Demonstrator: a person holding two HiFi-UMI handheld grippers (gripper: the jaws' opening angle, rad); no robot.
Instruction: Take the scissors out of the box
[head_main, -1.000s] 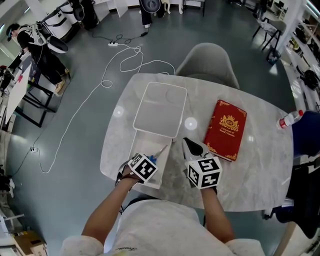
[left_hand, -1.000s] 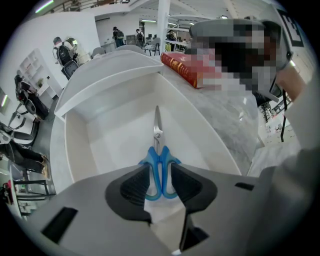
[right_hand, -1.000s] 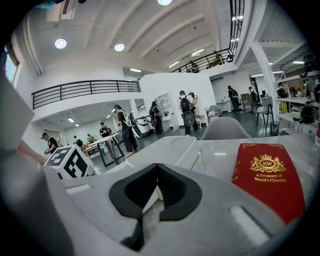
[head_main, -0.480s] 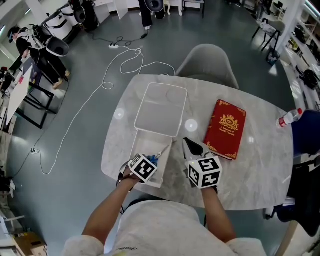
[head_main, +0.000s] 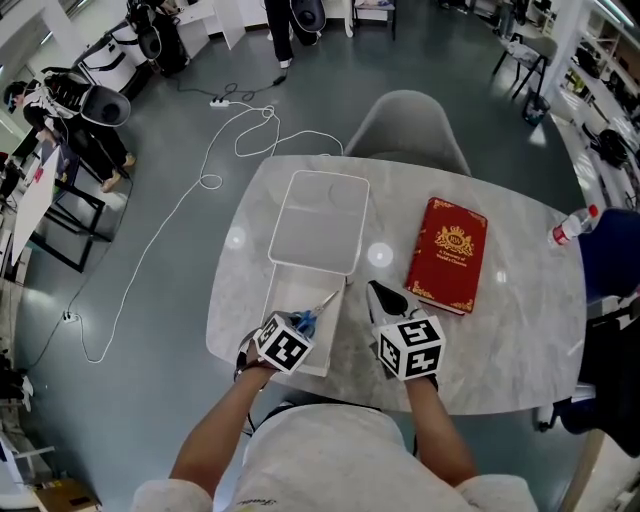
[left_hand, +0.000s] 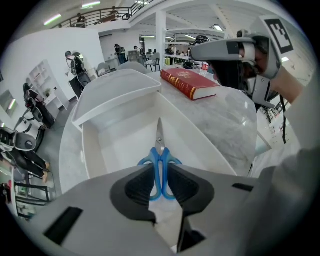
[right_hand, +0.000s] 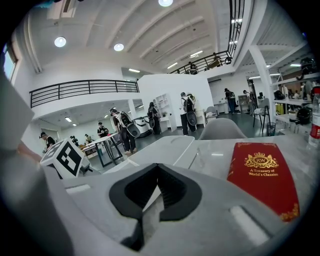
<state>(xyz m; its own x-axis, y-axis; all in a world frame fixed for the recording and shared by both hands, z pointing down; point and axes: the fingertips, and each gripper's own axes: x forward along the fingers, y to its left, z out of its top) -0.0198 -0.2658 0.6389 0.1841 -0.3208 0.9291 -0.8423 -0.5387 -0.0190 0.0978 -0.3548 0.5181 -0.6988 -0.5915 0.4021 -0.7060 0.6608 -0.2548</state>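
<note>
the left claw (left_hand: 160, 169) has just been closing its jaws, and the scissors (left_hand: 160, 156) are between them: the two blue handle loops sit in the gap with a pad on each outer side. the pads seem to press on the loops, though the left claw view is too tight to be sure of firm contact. i judge the grasp is made or all but made, so the lift out is the part of the task left.

the scissors are inside the box (head_main: 280, 292), which stands at the near left edge of the tabletop (head_main: 500, 340). their blades point away from the person, toward the flat lid (head_main: 315, 215) beyond the box. they look to be lying on the box floor, not yet raised.

the right claw (head_main: 386, 296) rests just right of the box with its jaws together and nothing in them. a red book (head_main: 447, 255) lies toward the right side of the tabletop.

the near ends of the handle loops are hidden behind the pads. in the head view the left claw's marker cube covers the grip, so only the blades and a bit of blue show. a bottle (head_main: 572, 226) by the far right edge is partly cut off.
</note>
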